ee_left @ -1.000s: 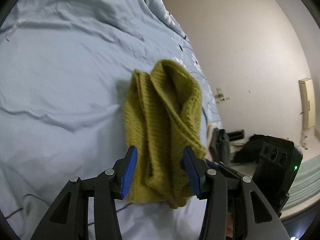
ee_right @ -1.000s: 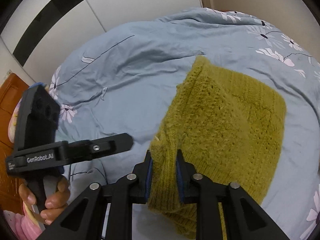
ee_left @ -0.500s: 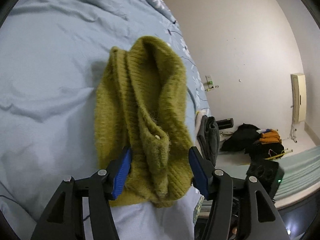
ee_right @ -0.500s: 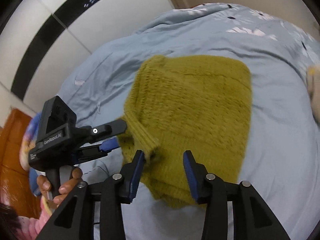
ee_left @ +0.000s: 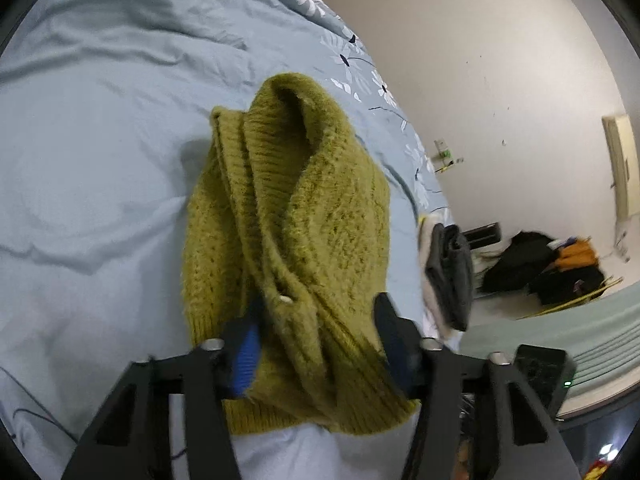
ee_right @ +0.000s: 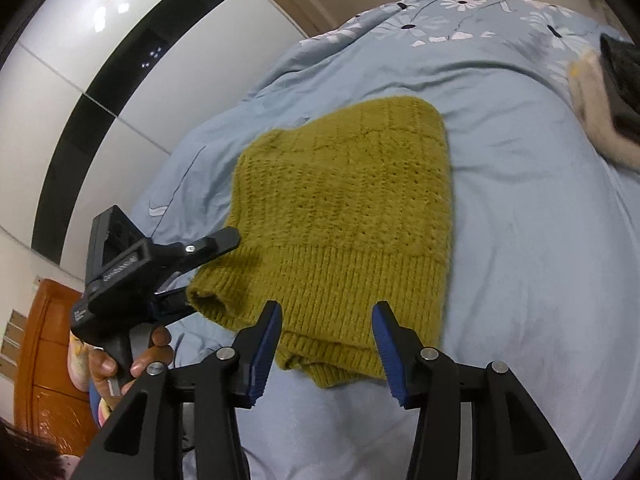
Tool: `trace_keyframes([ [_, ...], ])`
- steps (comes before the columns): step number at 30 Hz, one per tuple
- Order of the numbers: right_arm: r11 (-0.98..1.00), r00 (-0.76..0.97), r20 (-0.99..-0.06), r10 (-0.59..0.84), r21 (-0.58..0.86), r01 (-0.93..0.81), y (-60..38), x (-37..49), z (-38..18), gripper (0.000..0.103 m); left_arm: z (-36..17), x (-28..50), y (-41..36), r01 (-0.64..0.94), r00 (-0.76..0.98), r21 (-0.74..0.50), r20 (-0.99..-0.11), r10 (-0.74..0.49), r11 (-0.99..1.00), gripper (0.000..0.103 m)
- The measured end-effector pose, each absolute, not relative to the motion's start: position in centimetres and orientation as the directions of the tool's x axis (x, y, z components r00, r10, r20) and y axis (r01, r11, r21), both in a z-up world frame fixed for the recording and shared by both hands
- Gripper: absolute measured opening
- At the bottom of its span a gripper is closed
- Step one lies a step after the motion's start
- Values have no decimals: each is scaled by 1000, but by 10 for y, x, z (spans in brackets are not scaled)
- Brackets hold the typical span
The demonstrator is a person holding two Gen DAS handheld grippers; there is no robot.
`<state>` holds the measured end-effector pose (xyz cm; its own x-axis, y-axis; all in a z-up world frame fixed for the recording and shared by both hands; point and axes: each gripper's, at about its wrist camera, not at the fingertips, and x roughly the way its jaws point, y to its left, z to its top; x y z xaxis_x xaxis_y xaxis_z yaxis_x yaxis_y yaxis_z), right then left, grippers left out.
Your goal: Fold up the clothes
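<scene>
An olive-green knit sweater (ee_left: 304,216) lies folded on the light blue bed sheet (ee_left: 92,184). My left gripper (ee_left: 320,340) is open, and its blue pads (ee_left: 248,344) straddle the sweater's near end, where a small button shows. In the right wrist view the sweater (ee_right: 344,208) lies flat as a rough rectangle with its ribbed hem toward me. My right gripper (ee_right: 326,340) is open just above that hem and holds nothing. The left gripper (ee_right: 208,272) reaches in from the left, its jaws apart around the sweater's left corner, with a hand (ee_right: 132,356) holding it.
A small stack of folded clothes (ee_left: 448,272), dark grey over cream, sits at the bed's edge (ee_right: 608,96). Dark clothes (ee_left: 552,268) lie heaped on the floor by the wall. A wooden cabinet (ee_right: 44,360) and a white wardrobe front (ee_right: 120,60) stand beyond the bed.
My right gripper let go of the sweater's edge, opened and drew back, and the sweater dropped flat. My left gripper stayed open and moved in over the sweater's end.
</scene>
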<state>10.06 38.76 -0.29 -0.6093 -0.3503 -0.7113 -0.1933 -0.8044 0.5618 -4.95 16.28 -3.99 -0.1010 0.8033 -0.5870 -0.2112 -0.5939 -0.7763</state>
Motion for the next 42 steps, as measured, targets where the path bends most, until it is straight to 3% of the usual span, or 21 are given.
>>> trace_keyframes([
  [1, -801, -612, -708, -352, 567, -195, 388, 102, -4, 51, -40, -49, 162, -210, -103, -783, -578, 810, -585, 30],
  [6, -782, -622, -694, -362, 590, -203, 393, 108, -7, 51, -42, -48, 156, -206, -111, -815, -531, 840, -542, 23],
  [16, -731, -625, -689, -367, 629, -264, 412, 117, -27, 51, -107, -63, 124, 41, -69, -901, -434, 898, -432, 23],
  [20, -707, -616, -691, -377, 645, -291, 418, 117, -37, 57, -100, -66, 126, 15, -80, -887, -461, 884, -461, 33],
  [22, -698, -616, -693, -374, 648, -305, 422, 117, -40, 58, -96, -68, 126, 3, -95, -875, -482, 871, -484, 54],
  [25, -688, -615, -694, -375, 653, -317, 426, 118, -44, 59, -97, -72, 122, 17, -122, -861, -507, 854, -509, 70],
  [33, -669, -610, -690, -390, 667, -327, 426, 116, -51, 59, -128, -80, 141, 100, -17, -908, -410, 912, -406, 79],
  [36, -664, -612, -688, -391, 671, -331, 426, 117, -52, 59, -121, -80, 145, 77, -12, -940, -334, 942, -332, 79],
  [42, -652, -617, -683, -392, 679, -337, 427, 118, -54, 60, -113, -84, 170, 31, 26, -919, -393, 919, -394, 79],
])
